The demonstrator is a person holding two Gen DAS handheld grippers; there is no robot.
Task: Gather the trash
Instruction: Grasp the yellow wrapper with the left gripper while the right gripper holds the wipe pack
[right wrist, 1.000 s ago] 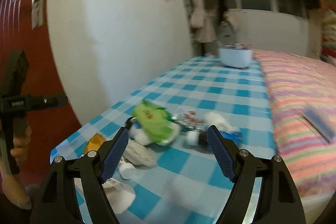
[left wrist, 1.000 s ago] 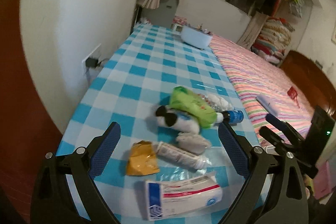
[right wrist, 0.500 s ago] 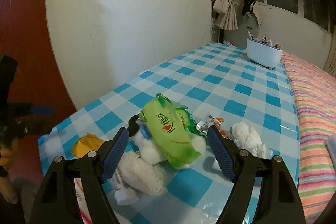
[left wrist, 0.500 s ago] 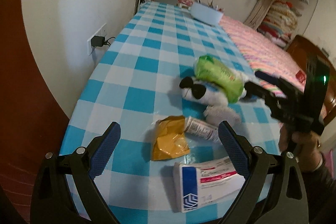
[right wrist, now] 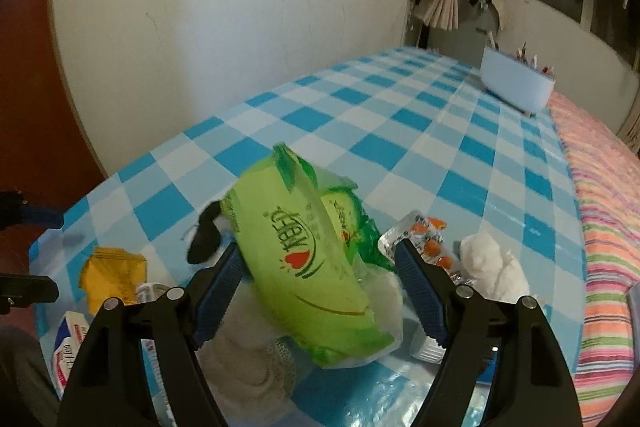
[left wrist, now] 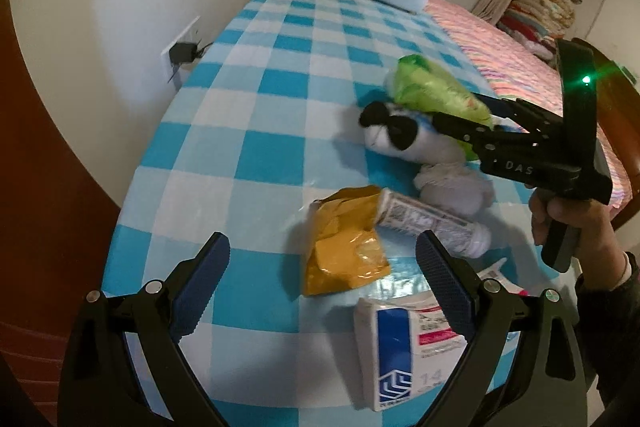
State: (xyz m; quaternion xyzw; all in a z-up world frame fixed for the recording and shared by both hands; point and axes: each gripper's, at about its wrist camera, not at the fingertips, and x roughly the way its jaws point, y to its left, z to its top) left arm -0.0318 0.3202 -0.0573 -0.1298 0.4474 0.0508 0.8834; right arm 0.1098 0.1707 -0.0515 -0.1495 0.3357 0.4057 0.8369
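Right gripper (right wrist: 320, 291) had swung in over the table (left wrist: 280, 115), jaws apart astride the green packet (right wrist: 312, 255); left gripper (left wrist: 320, 283), also apart, dropped toward the yellow wrapper (left wrist: 348, 251): pickups imminent

A blue-and-white checked tablecloth (left wrist: 280, 99) covers the table; on it lie a crumpled mustard-yellow plastic pouch (left wrist: 346, 247), a bright green plastic wrapper with a red heart and dark green lettering (right wrist: 308, 259), a white box with a dark blue panel and a pink-red band (left wrist: 404, 343), and a clear blister strip of orange pills (right wrist: 430, 243). Beside the cloth runs a bedspread striped pink, orange and green (right wrist: 608, 267). Both grippers are black with blue pads (left wrist: 200, 287).
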